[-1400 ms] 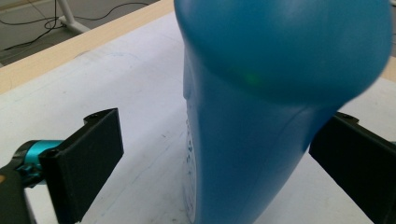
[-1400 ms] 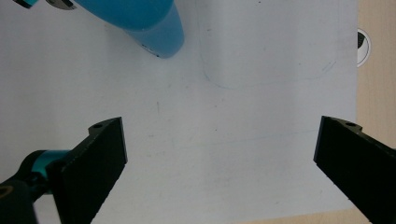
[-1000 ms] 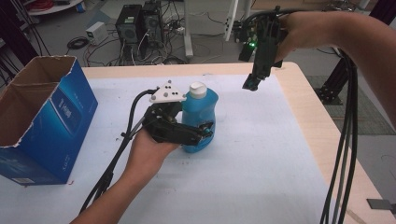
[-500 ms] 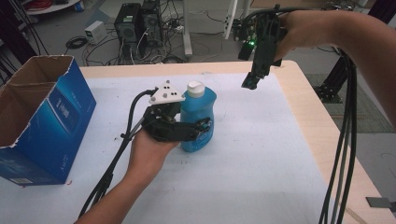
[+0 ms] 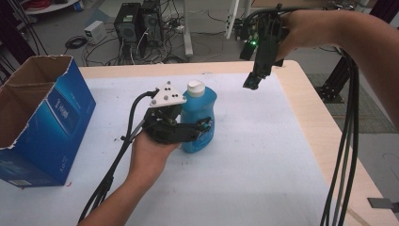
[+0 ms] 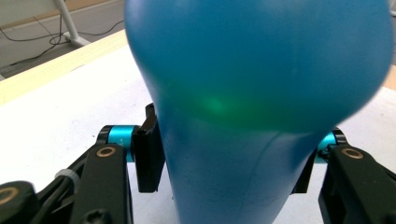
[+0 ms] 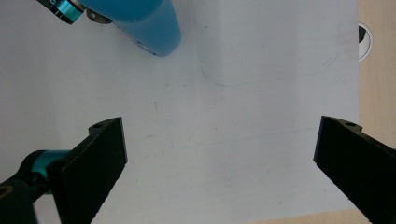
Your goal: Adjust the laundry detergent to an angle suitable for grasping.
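Observation:
A blue bottle (image 5: 197, 117) with a white cap stands upright in the middle of the white table (image 5: 263, 165). My left gripper (image 5: 200, 132) comes in level from the left. Its jaws have just been closing and now press on the bottle's lower body from both sides. In the left gripper view the bottle (image 6: 252, 93) sits between the black pads (image 6: 149, 158), which touch it. My right gripper (image 5: 251, 84) hangs in the air at the back right, pointing down, open with nothing between its fingers. In the right gripper view, that gripper (image 7: 219, 154) looks down past the bottle's base (image 7: 149, 23).
An open blue cardboard box (image 5: 42, 122) stands at the table's left side. The wooden table edge (image 5: 324, 141) runs along the right. Black cables (image 5: 346, 141) hang from the right arm down past the front right corner.
The left jaws have closed in on the blue bottle and now grip it. The right gripper has stayed where it was.

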The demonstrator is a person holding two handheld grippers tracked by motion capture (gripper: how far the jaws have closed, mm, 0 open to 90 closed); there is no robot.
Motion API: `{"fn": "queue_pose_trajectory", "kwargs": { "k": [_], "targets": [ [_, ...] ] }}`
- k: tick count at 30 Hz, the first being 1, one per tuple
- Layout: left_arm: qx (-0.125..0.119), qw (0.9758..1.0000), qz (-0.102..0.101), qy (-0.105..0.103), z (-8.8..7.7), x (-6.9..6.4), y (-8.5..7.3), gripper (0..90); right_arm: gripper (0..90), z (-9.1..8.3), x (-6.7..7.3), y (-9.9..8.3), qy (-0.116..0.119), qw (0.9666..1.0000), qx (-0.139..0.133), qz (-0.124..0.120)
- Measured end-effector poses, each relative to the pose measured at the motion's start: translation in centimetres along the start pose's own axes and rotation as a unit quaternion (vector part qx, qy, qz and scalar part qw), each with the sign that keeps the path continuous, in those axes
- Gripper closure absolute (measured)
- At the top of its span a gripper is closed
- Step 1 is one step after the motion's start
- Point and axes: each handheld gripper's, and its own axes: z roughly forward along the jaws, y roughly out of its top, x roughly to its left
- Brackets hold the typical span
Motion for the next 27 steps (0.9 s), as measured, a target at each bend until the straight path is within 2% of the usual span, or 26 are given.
{"fn": "queue_pose_trajectory", "kwargs": {
  "k": [4,7,11,16,21,23,24,27],
  "targets": [
    [0.001,1.0000,0.006,0.000,-0.1,0.0,0.0,44.2,1.9,0.1,0.1,0.0,0.001,1.0000,0.001,0.000],
    [0.003,1.0000,0.007,-0.006,-0.2,0.1,0.1,44.7,1.9,0.1,0.1,0.0,0.001,1.0000,0.002,0.002],
    [0.010,0.9997,0.018,-0.015,-0.5,0.1,0.3,44.8,1.9,-0.1,0.2,0.0,0.000,1.0000,0.000,0.004],
    [-0.002,0.9994,0.021,-0.027,-1.3,0.5,1.0,44.9,1.9,-0.2,0.2,-0.2,-0.003,1.0000,0.002,0.005],
    [-0.015,0.9977,0.041,-0.052,-2.5,1.1,2.6,44.8,1.9,-0.2,0.4,-0.1,-0.004,1.0000,0.002,0.006],
    [-0.015,0.9973,0.046,-0.055,-2.7,1.2,2.8,44.9,1.9,-0.2,0.4,-0.1,-0.003,1.0000,0.001,0.008],
    [-0.013,0.9962,0.058,-0.063,-2.9,1.5,3.3,44.8,1.9,-0.3,0.5,-0.1,-0.002,0.9999,0.002,0.010],
    [-0.013,0.9953,0.064,-0.072,-3.2,1.8,3.7,44.8,1.9,-0.2,0.5,-0.2,-0.001,1.0000,0.003,0.008]
  ]
}}
